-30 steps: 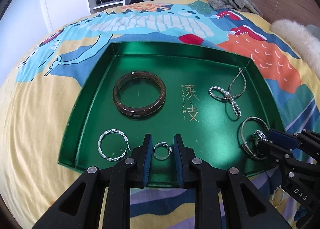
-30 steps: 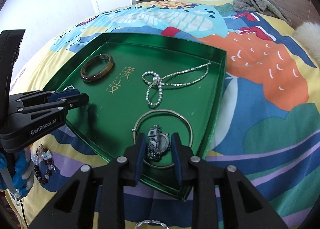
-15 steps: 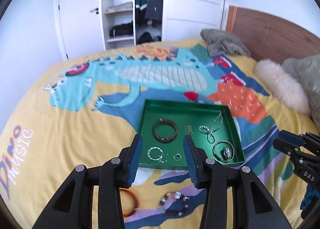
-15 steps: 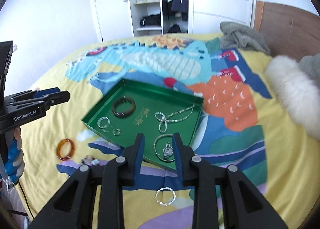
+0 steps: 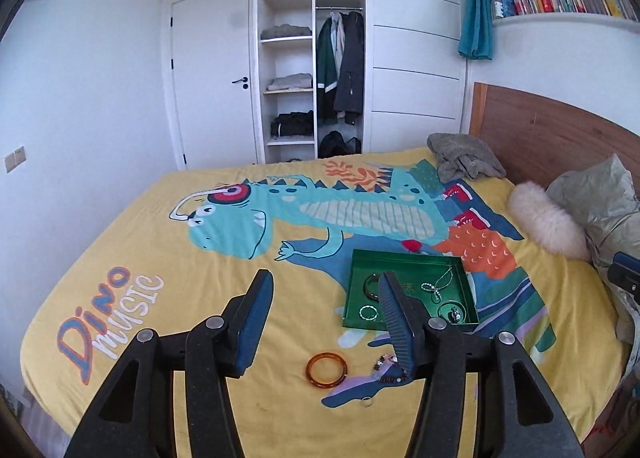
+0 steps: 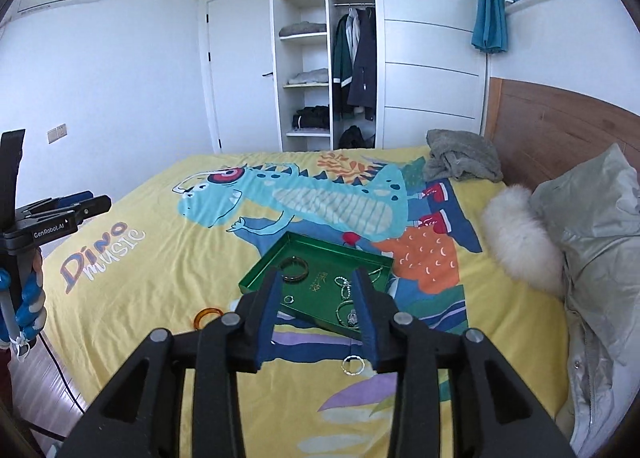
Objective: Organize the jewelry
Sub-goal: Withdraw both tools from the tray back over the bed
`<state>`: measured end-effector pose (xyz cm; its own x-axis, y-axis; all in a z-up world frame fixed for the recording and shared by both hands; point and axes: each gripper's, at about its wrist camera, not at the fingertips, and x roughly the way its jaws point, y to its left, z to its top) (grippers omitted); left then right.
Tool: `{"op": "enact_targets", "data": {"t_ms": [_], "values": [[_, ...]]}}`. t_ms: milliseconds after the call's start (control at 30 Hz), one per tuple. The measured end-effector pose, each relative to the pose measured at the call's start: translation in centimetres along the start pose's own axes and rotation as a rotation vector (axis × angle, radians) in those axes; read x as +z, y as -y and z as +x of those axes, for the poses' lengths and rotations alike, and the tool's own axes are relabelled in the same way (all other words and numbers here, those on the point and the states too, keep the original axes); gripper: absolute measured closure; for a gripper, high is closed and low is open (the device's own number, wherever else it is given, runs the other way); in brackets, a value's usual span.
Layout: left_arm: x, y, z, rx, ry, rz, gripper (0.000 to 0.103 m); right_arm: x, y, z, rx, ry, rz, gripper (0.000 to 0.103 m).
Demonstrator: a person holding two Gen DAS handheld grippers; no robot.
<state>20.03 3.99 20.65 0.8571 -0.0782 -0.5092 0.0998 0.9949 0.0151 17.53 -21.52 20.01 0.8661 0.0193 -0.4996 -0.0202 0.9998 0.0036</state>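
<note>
A green jewelry tray (image 5: 356, 274) (image 6: 264, 266) lies on the bed. It holds a dark bangle (image 6: 294, 270), a bead necklace (image 5: 436, 286), a silver bangle with a watch (image 5: 454, 312) and a twisted silver ring (image 5: 368, 312). An amber bangle (image 5: 326, 370) (image 6: 208, 316), a beaded bracelet (image 5: 386, 362) and a small ring (image 5: 366, 401) lie on the sheet in front of the tray. A silver bracelet (image 6: 352, 364) lies near my right gripper. My left gripper (image 5: 324, 322) and right gripper (image 6: 318, 306) are both open, empty and held high above the bed.
The bed has a yellow dinosaur sheet (image 5: 200, 258). A grey cloth (image 5: 464, 157), a furry white pillow (image 5: 548, 217) and a grey jacket (image 6: 600, 242) lie near the wooden headboard (image 5: 552, 137). An open wardrobe (image 5: 312, 57) stands behind.
Both grippers have pulled back and risen far from the tray. The left gripper has opened wider. The watch stays in the tray.
</note>
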Motion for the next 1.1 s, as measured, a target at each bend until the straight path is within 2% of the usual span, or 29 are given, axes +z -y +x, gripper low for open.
{"op": "enact_targets", "data": {"t_ms": [200, 400, 700, 833, 1100], "values": [[-1.4, -1.9, -5.3, 0.026, 0.038, -0.009, 0.049, -0.9, -1.1, -5.5, 0.023, 0.061, 0.008, 0.067], [-4.5, -2.0, -7.9, 0.019, 0.042, -0.016, 0.049, -3.4, -1.4, -8.3, 0.042, 0.086, 0.014, 0.066], [-8.4, -0.7, -8.3, 0.015, 0.023, 0.02, 0.049, -6.8, -0.3, -9.4, 0.036, 0.077, 0.038, 0.066], [-9.2, -0.8, -7.6, 0.036, 0.012, 0.035, 0.049, -7.8, 0.7, -9.1, 0.032, 0.069, 0.065, 0.066], [-10.2, -1.8, -5.1, 0.025, -0.042, -0.006, 0.049, -9.1, 2.7, -7.2, 0.01, 0.026, 0.104, 0.066]]}}
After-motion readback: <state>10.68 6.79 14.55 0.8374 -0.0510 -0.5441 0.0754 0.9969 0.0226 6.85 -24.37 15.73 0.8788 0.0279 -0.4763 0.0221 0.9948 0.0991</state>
